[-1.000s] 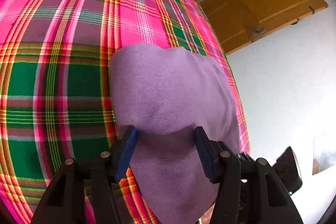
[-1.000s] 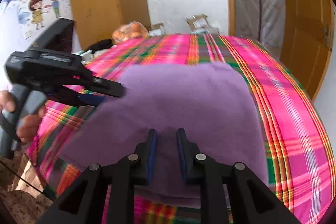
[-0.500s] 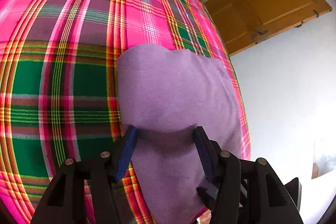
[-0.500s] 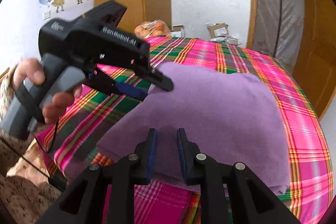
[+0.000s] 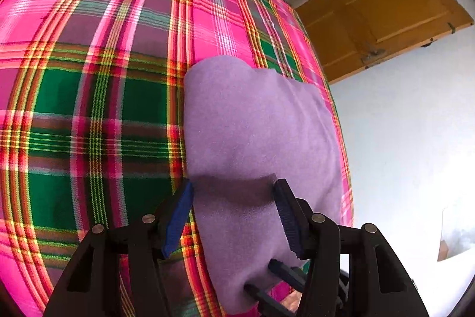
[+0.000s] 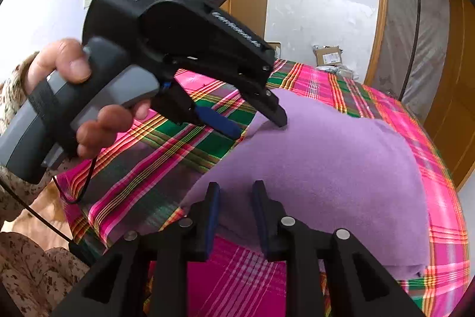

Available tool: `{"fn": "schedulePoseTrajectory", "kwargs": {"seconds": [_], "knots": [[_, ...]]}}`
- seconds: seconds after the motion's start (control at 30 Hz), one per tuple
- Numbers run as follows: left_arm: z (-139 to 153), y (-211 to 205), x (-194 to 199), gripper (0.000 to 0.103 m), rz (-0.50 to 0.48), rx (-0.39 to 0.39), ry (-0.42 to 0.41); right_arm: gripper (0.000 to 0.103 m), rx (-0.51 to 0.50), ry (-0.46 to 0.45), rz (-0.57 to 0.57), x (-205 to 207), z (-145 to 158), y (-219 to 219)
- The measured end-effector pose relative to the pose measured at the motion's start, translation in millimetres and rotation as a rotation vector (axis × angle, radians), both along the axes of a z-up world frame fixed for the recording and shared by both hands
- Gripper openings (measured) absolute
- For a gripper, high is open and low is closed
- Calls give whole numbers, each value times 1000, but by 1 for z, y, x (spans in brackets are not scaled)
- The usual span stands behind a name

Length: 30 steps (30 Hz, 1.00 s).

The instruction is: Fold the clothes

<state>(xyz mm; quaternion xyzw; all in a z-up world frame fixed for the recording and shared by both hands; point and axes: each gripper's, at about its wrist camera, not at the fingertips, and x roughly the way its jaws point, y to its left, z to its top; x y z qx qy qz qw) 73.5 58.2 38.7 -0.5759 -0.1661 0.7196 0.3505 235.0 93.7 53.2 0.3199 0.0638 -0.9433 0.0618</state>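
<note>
The cloth [image 6: 320, 168], a purple fleece piece already folded into a thick pad, lies on the plaid bed [image 5: 89, 109] near its right edge, with its near end drooping toward the bed's side. The left gripper [image 5: 234, 213] stands wide apart over the cloth's near part; in the right wrist view one finger tip rests on or just above the top layer and the blue-padded finger sits beside the cloth's left edge, so nothing is clamped there. The right gripper [image 6: 236, 213] has its jaws opening, with a narrow gap between the blue pads; the cloth's near edge lies just beyond and below them, and whether any fabric is pinched I cannot tell, though it looks free. A hand [image 6: 74, 97] grips the left tool's grey handle. I judge that the folding is well along, a fold having just been laid down and being let go. The next move likely calls for both grippers to find the drooping near edge, pinch through all layers at two corners, and carry it up and over evenly; the thick fleece may slip or splay if only the top layer is caught
</note>
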Motion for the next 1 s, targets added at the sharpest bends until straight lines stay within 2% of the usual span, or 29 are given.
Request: {"fn": "schedulePoseTrajectory", "kwargs": {"seconds": [0.13,0.3,0.43,0.5,0.63,0.8,1.0], "knots": [[7,1,1,58,1,10,19,25,2,-54,33,-5,-10,-5],[14,10,0,58,-3,21,36,23,-17,-63,35,-8,-16,-3],[23,18,7,58,-20,38,65,21,-49,-64,42,-1,-7,7],[23,22,6,58,-23,41,63,21,-77,-34,25,12,4,16],[22,26,7,58,-30,39,60,21,-103,14,-119,32,18,57],[16,22,1,58,-12,30,39,22,-109,-31,-368,39,3,108],[3,20,-12,58,13,-4,13,22,-118,-45,-376,62,-8,117]]}}
